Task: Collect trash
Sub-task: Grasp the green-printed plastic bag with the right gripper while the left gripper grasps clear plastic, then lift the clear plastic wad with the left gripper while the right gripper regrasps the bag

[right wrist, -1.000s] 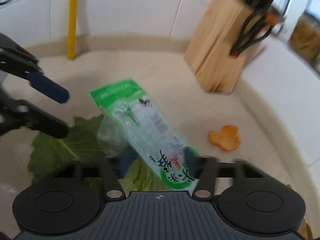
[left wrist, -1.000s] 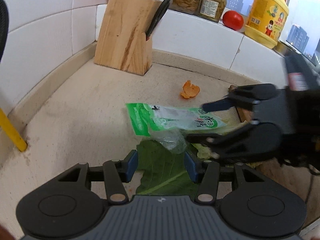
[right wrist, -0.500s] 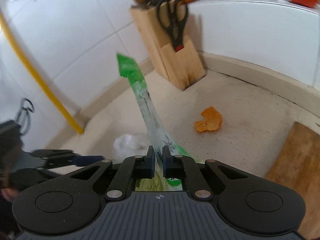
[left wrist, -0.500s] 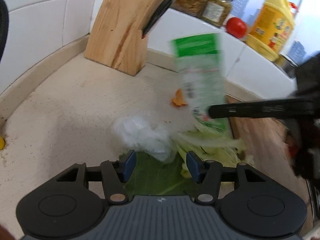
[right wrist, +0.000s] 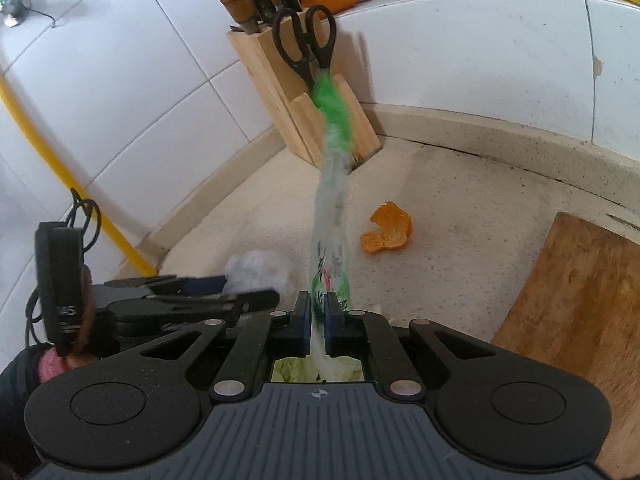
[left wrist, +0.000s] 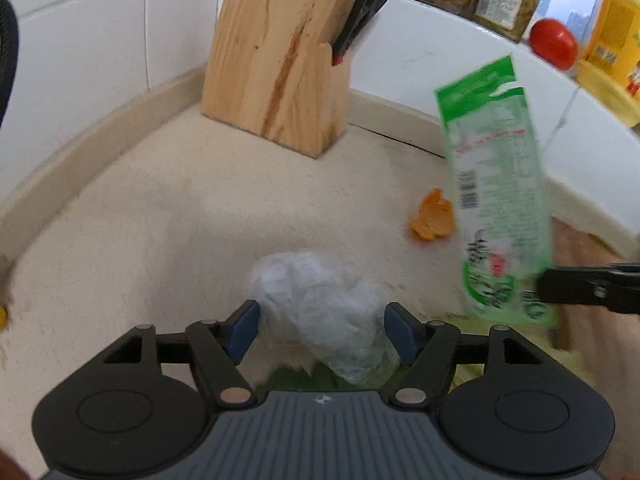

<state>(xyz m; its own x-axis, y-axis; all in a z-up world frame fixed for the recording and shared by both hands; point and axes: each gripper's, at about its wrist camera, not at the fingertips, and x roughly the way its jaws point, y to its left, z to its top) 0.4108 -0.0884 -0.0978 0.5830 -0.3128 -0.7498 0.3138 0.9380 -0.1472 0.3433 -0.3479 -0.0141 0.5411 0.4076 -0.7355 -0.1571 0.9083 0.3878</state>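
My right gripper [right wrist: 318, 312] is shut on the bottom end of a green and clear plastic wrapper [right wrist: 332, 184], which stands upright off the counter. The left wrist view shows that wrapper [left wrist: 494, 184] at the right, with the right gripper [left wrist: 560, 286] pinching its lower edge. My left gripper [left wrist: 322, 326] is open, its blue pads either side of a crumpled clear plastic wad [left wrist: 320, 304] lying on green leaves. An orange peel [left wrist: 432, 220] lies on the counter beyond; the right wrist view shows this peel [right wrist: 386, 232] too.
A wooden knife block [left wrist: 276, 52] with black scissors [right wrist: 306, 48] stands in the back corner. Jars, a tomato [left wrist: 554, 42] and a yellow bottle sit on the ledge. A wooden cutting board [right wrist: 576, 292] lies right. Pale leaves [right wrist: 316, 370] lie under the right gripper. A yellow pipe [right wrist: 68, 184] runs down the wall.
My right gripper closed on the wrapper and lifted it off the leaves until it stood upright. That uncovered the clear plastic wad, and my left gripper moved forward around it.
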